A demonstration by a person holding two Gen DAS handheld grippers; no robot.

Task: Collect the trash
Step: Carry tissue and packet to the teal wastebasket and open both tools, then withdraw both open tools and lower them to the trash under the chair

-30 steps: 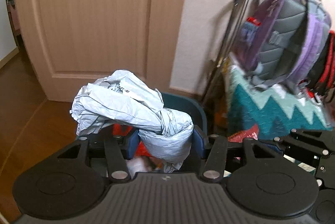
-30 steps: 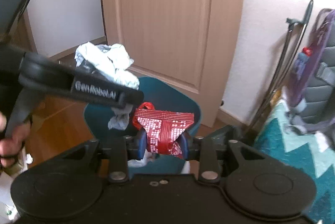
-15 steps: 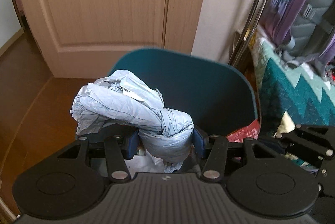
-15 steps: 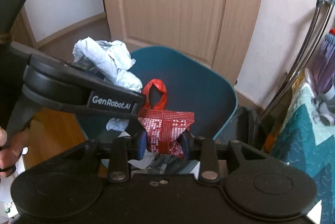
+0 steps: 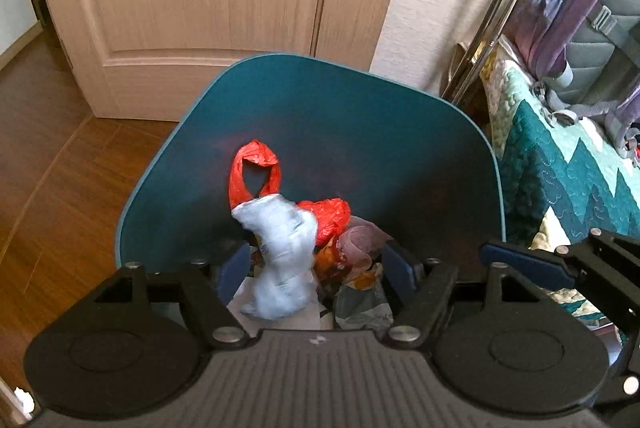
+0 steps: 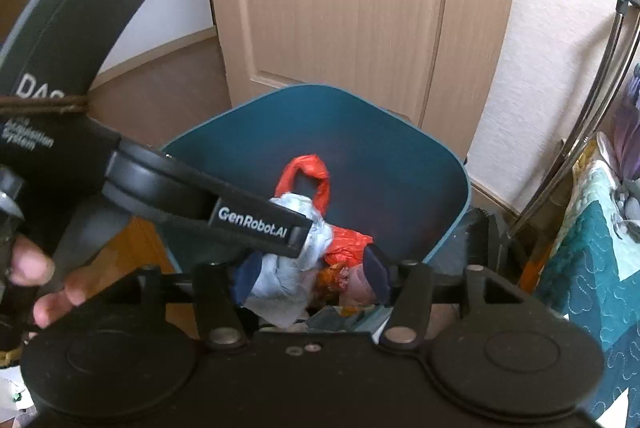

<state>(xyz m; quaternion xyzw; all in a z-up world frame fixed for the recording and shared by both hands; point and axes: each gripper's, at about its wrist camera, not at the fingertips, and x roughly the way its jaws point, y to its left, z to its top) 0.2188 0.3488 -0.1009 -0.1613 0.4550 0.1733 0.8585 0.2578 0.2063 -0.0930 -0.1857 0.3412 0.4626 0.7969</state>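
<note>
Both pairs of fingers have just been opening and stand apart, gripping nothing: left gripper [image 5: 314, 270], right gripper [image 6: 312, 278]. Grey wad [image 5: 282, 260] and red bag [image 5: 330, 218] lie in the teal bin [image 5: 360, 131], blurred; lower trash is hidden behind the grippers.

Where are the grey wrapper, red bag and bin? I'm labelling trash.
grey wrapper [image 5: 282, 252]: left wrist view, its crumpled middle.
red bag [image 5: 254, 167]: left wrist view, its looped handle.
bin [image 5: 360, 131]: left wrist view, inner back wall.
</note>
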